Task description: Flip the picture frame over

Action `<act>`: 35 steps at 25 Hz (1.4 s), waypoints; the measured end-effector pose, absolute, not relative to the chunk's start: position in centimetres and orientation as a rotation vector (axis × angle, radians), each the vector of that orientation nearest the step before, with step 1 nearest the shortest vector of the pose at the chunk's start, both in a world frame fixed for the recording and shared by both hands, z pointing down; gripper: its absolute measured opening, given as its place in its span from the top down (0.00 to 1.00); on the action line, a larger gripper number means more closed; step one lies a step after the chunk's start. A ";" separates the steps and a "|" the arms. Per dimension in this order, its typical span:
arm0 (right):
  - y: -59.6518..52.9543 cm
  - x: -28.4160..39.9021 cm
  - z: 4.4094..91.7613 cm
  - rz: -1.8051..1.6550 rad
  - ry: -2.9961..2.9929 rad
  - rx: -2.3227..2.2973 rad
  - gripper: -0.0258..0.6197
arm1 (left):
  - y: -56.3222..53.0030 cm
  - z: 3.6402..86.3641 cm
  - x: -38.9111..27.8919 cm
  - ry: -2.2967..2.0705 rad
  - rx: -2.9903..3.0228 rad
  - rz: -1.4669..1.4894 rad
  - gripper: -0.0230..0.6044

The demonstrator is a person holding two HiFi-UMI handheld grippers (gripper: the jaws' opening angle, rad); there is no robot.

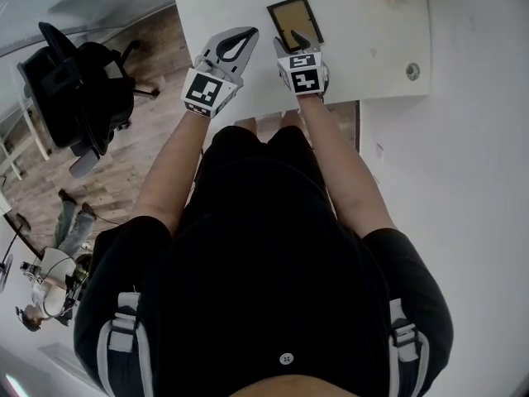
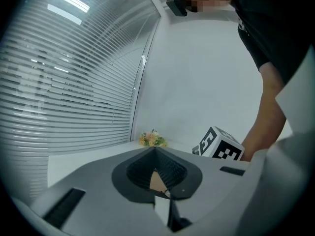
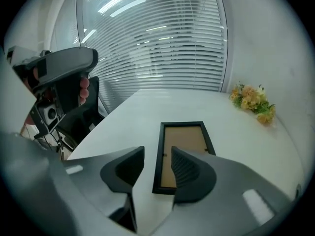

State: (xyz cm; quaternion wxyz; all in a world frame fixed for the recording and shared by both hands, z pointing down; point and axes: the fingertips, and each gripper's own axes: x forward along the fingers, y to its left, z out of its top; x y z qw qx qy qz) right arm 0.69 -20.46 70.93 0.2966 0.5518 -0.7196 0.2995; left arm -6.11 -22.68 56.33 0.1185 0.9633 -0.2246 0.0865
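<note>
Picture frame (image 1: 295, 21) flat on white table (image 1: 216, 2), black border, brown backing board facing up. It sits close to the table's near edge, well short of the small flower bunch (image 3: 253, 102) by the wall.

Right gripper (image 3: 157, 151): jaws spread, low over the frame's near end. Frame's left rail shows in the gap between them. Left jaw is over bare table just outside that rail; right jaw covers the near part of the backing. Contact with the frame not clear from this angle.

Left gripper (image 1: 250, 33): beside the right one, off the frame's left side, over bare table. Tips pressed together, nothing pinched. Tan patch seen through the loop behind the tips, possibly the frame's backing.
</note>
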 end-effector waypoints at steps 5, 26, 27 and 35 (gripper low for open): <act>-20.2 0.4 72.2 0.829 -1.875 1.447 0.72 | -22.8 57.3 -5.9 -0.654 2.807 0.260 0.96; -19.6 0.6 74.1 0.871 -1.809 1.456 0.88 | -22.0 57.8 -6.2 -0.611 2.783 0.291 0.96; -19.7 0.8 74.0 0.870 -1.812 1.471 0.88 | -22.0 57.7 -6.3 -0.609 2.784 0.295 0.96; -19.6 1.0 71.8 0.939 -1.847 1.515 0.88 | -22.4 56.4 -6.8 -0.606 2.797 0.264 0.96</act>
